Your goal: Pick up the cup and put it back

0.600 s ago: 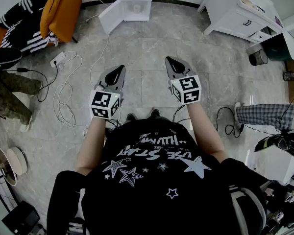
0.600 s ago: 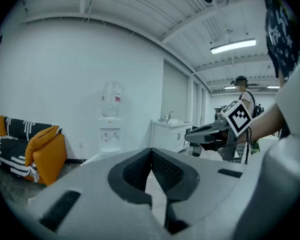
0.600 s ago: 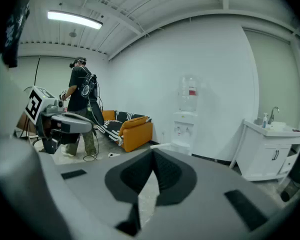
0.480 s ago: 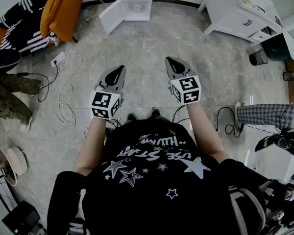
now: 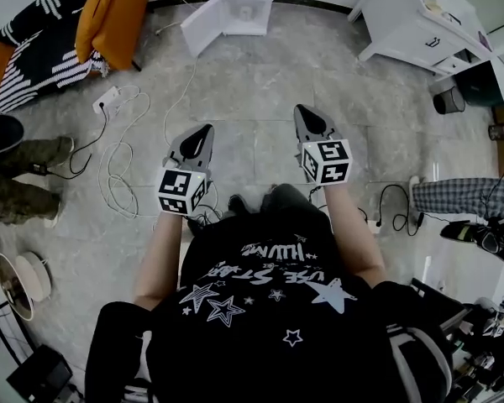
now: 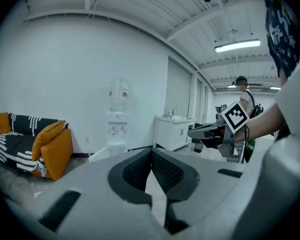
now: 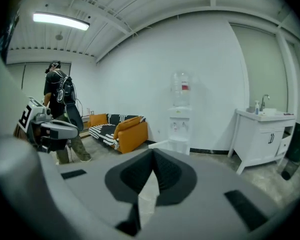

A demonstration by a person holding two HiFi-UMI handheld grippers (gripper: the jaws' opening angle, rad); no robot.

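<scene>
can't pick out the cup in any view tbh. the water dispenser point(image 5: 239, 7) at the top middle of the head view has its lower door point(image 5: 203, 30) swung open, insides too small to tell, bottle point(image 6: 118, 91) on top. left gripper point(image 5: 203, 132) and right gripper point(image 5: 303, 112) sit mid-frame, both jaws pressed together, pinching nothing.

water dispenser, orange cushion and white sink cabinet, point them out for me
water dispenser point(image 7: 180, 126): right gripper view, on its white body below the bottle.
orange cushion point(image 6: 55, 151): left gripper view, on its front face.
white sink cabinet point(image 7: 260, 136): right gripper view, on its front door.
</scene>
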